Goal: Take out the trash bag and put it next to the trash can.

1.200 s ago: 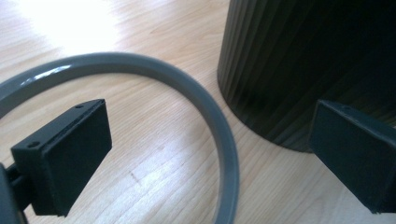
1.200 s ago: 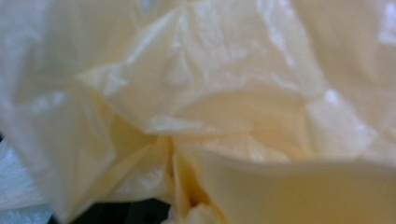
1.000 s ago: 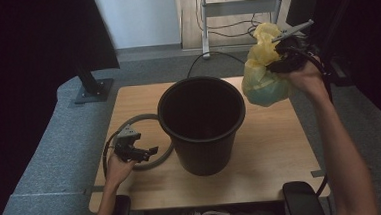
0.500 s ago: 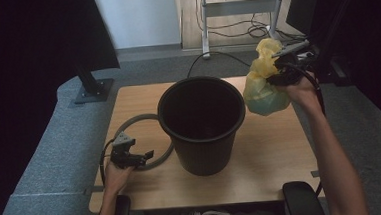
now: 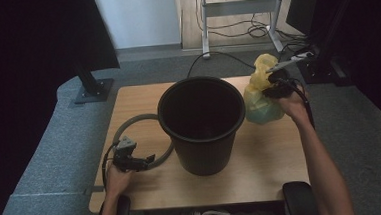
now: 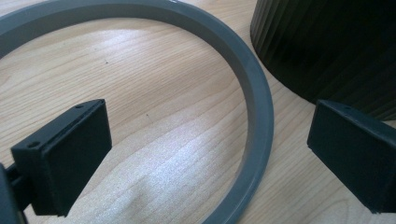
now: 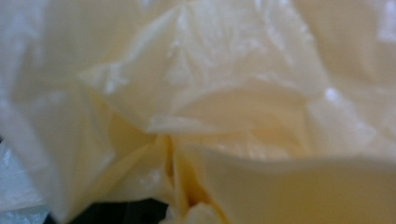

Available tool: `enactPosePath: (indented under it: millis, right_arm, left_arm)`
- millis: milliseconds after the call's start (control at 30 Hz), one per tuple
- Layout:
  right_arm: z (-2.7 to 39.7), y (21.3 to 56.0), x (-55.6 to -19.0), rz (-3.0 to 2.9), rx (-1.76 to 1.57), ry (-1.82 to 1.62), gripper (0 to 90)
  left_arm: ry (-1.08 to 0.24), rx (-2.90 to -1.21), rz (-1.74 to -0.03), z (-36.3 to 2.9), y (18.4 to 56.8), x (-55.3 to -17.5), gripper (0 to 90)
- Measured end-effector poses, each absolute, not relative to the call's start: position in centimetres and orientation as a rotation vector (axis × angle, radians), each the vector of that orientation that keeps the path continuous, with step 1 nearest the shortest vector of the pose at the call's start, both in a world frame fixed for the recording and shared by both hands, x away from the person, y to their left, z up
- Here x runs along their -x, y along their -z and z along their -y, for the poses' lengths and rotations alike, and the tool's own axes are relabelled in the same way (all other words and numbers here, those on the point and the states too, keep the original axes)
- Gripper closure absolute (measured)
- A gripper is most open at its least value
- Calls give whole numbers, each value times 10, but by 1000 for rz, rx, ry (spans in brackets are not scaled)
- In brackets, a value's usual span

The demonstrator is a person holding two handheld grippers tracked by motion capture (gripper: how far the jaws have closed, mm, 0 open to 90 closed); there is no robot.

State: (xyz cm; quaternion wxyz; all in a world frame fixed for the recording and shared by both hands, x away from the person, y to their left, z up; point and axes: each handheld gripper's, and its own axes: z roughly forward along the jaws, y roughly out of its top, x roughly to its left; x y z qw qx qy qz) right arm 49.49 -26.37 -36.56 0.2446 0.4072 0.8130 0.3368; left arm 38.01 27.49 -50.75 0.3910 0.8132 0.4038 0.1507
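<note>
Right gripper [image 5: 273,82] pinches the gathered neck of a yellow bag [image 5: 261,103] at the upper right of the high view, its jaws closed on the crumpled plastic, which crowds the whole right gripper view [image 7: 196,107]; the bag's full belly hangs just to the right of the black bin [image 5: 202,122] and looks to be at or near the wooden table [image 5: 276,157] (whether it actually rests there cannot be told). At lower left, the left gripper [image 5: 141,162] hovers with jaws spread wide and nothing between the pads, straddling the lower arc of a grey ring [image 6: 254,93] that lies flat on the tabletop, touching or nearly touching the bin's left side.

The work in hand appears to be setting the tied bag down beside the bin while the other hand readies itself for the ring. To do it well, the bag should be lowered until its weight sits fully on the wood before the pinch is let go, otherwise the soft load may slump and roll off the table's right edge, which is close. Keeping the neck upright over the belly would help it stand. On the left, the open jaws want to close squarely across the ring's band, not at an angle, since the smooth rim could slip out sideways against the bin wall
</note>
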Motion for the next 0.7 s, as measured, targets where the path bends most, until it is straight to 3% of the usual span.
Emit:
enactPosePath:
  millis: [700]
  right_arm:
    - [260, 467, -524, -2226, -1270, -807, 666]
  left_arm:
    - [-395, -2098, -1061, -277, 513, -381, 0]
